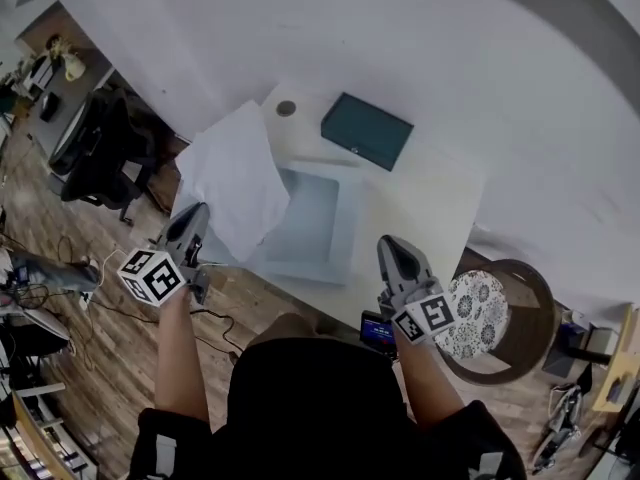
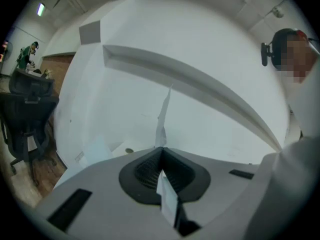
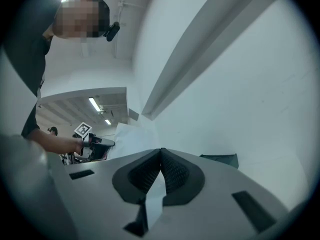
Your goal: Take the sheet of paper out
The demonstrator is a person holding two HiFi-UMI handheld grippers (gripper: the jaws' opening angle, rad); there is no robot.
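Sheet of paper (image 1: 235, 173): white, blank, broad. Bowed with soft folds, raised off the table (image 1: 430, 203) at its left edge. Left part reaches out past that edge; lower right part lies over the folder's left side.
Sheet, left gripper view: seen edge-on, a thin white strip (image 2: 162, 115) rising from the pad tips, slightly kinked.
Sheet, right gripper view: white, crumpled-looking surface (image 3: 127, 136) off to the left, beside the other gripper.
Left gripper (image 1: 196, 211) (image 2: 162, 149): jaws clamped fully down on the sheet's near edge. Paper runs between the ribbed pads and out behind them. Held off the table's front left corner.
Right gripper (image 1: 392, 244) (image 3: 160, 151): pads pressed together at the tip, nothing sticking out beyond. Pale patch in the gap behind the pads, not identifiable. Over the table's front edge, just right of the folder.
Folder (image 1: 312, 218): pale blue, flat, reaching to the table's front edge.
Teal box (image 1: 366, 130): flat, closed, toward the far edge, apart from the folder.
Grey disc (image 1: 286, 109): small, near the far left corner.
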